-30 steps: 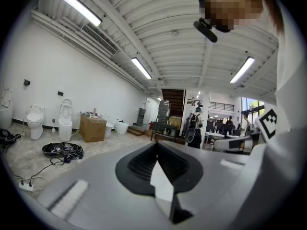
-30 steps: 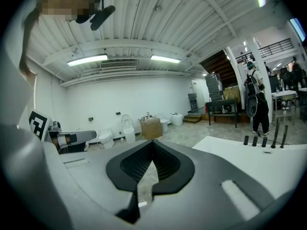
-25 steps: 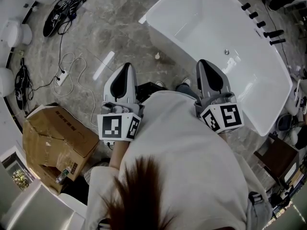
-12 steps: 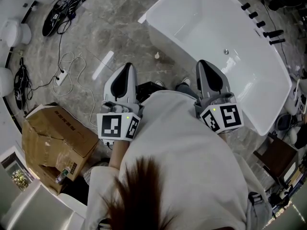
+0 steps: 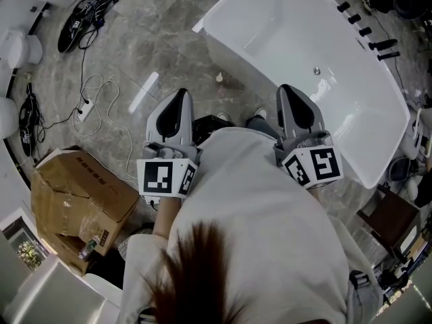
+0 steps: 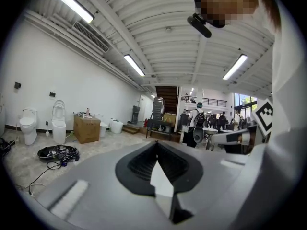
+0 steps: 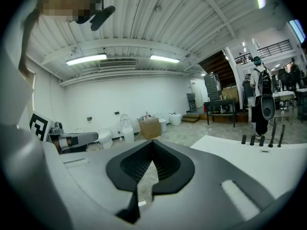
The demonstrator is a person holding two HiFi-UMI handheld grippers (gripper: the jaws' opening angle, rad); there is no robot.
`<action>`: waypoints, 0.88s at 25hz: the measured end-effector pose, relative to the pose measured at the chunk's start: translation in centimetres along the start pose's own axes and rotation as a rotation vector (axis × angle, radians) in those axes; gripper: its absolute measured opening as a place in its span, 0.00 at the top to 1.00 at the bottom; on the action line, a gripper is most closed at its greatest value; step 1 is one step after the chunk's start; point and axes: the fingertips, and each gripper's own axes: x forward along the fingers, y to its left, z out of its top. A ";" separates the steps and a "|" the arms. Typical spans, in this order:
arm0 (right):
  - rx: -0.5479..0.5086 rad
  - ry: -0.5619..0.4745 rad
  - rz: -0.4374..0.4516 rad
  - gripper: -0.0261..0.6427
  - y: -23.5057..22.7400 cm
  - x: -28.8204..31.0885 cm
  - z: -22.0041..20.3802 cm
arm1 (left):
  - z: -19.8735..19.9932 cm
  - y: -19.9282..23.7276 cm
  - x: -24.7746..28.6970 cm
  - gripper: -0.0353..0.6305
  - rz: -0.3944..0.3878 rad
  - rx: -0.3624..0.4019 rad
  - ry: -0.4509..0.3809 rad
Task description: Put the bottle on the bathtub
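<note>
The white bathtub (image 5: pixel 270 25) stands ahead and to the right on the marble floor, and its flat rim (image 7: pixel 249 162) shows in the right gripper view. A small pale object (image 5: pixel 219 77), too small to identify, stands on the floor by the tub's near side. No bottle can be made out for sure. My left gripper (image 5: pixel 178 98) and right gripper (image 5: pixel 290 92) are held side by side in front of the person's chest, pointing forward. Both are shut with nothing in them; their tips meet in the left gripper view (image 6: pixel 156 143) and the right gripper view (image 7: pixel 152 141).
Black tap fittings (image 5: pixel 374 42) line the tub's far rim. A torn cardboard box (image 5: pixel 74 194) sits at the lower left. Cables and a power strip (image 5: pixel 86 109) trail across the floor, with toilets (image 5: pixel 20 46) along the left edge. A dark cabinet (image 5: pixel 391 221) stands at the right.
Both grippers stay where they were, shut. The head view has drifted very slightly.
</note>
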 end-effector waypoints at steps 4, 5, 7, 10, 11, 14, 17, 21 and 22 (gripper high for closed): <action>-0.002 -0.002 -0.004 0.97 0.1 -0.2 0.3 | 0.1 -0.1 0.0 0.87 -0.009 0.001 0.005; -0.003 -0.002 -0.004 0.97 0.1 -0.3 0.3 | 0.0 -0.1 -0.1 0.87 -0.011 0.000 0.010; -0.003 -0.002 -0.004 0.97 0.0 -0.4 0.4 | -0.1 -0.3 0.0 0.87 -0.015 0.003 0.022; 0.000 -0.001 0.003 0.97 -0.1 -0.5 0.2 | -0.3 -0.7 0.0 0.87 -0.020 0.007 0.028; 0.001 0.002 0.005 0.97 -0.1 -0.5 0.1 | -0.3 -0.8 0.0 0.87 -0.023 0.006 0.027; 0.001 0.005 0.011 0.97 0.0 -0.5 0.0 | -0.2 -1.0 -0.2 0.87 -0.032 0.001 0.023; -0.001 0.004 0.017 0.97 0.0 -0.4 0.1 | -0.1 -1.0 -0.1 0.87 -0.030 -0.002 0.016; -0.010 0.007 0.020 0.97 -0.1 -0.4 0.1 | 0.0 -1.0 -0.1 0.87 -0.021 -0.004 0.014; -0.012 0.007 0.019 0.97 -0.1 -0.4 0.1 | -0.1 -1.0 -0.1 0.87 -0.020 -0.005 0.015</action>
